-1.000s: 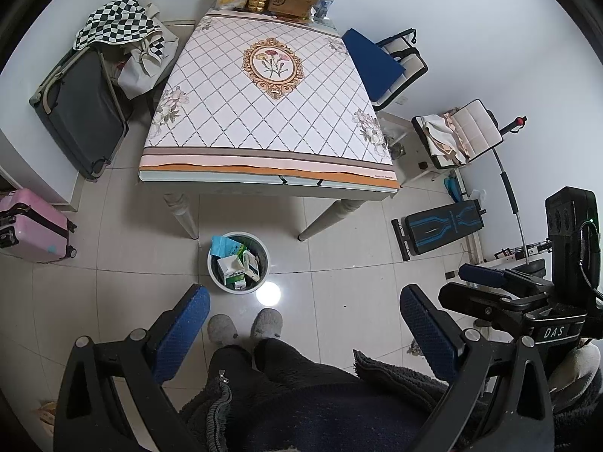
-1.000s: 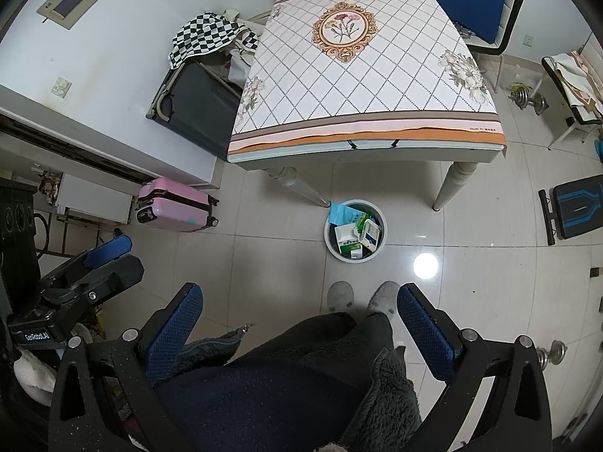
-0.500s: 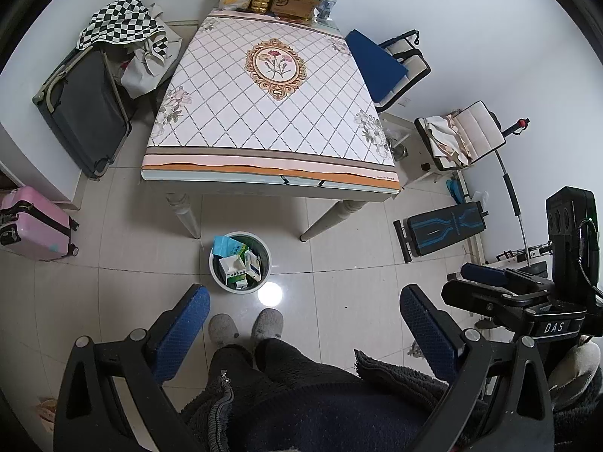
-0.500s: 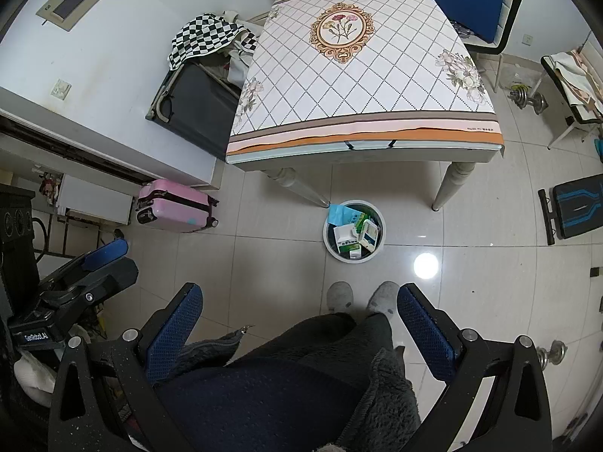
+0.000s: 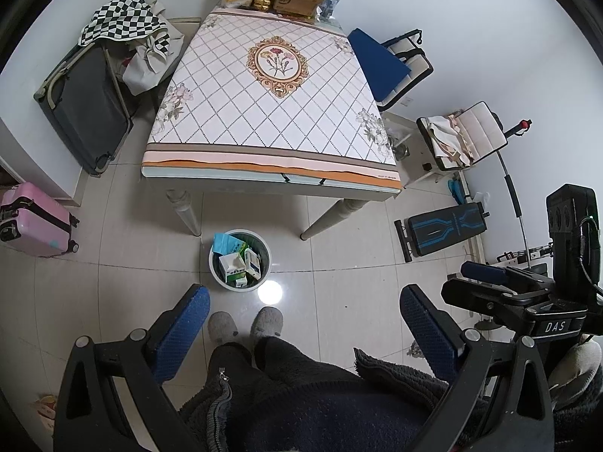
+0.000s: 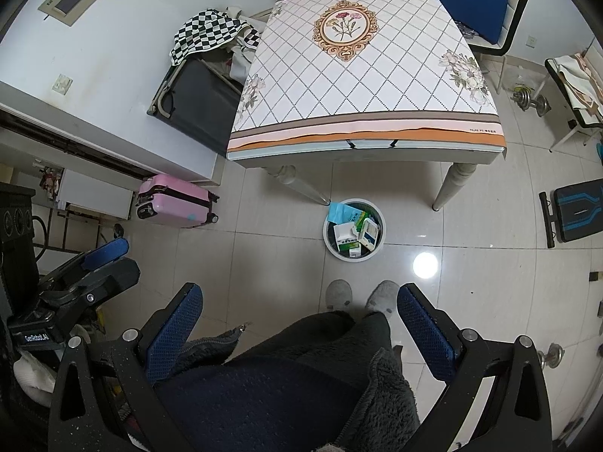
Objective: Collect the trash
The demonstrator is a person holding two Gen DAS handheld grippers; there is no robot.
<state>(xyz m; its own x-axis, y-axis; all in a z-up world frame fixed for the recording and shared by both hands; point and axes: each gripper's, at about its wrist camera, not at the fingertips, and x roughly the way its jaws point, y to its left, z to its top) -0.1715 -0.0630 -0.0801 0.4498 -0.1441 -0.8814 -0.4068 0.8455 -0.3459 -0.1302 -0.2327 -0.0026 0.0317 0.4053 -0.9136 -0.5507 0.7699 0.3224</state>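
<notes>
Blue-padded fingers of the left gripper (image 5: 303, 314) and the right gripper (image 6: 299, 310) stand spread wide with nothing between them, both held high and pointing down over the person's dark lap and grey slippers (image 5: 245, 324). Just beyond the slippers, on the tiled floor (image 6: 264, 248), a round white bin (image 5: 239, 260) holds the trash (image 6: 356, 233): green-and-white cartons and a light blue packet leaning on its rim. Farther off stands the table (image 5: 271, 105) under a patterned cloth.
</notes>
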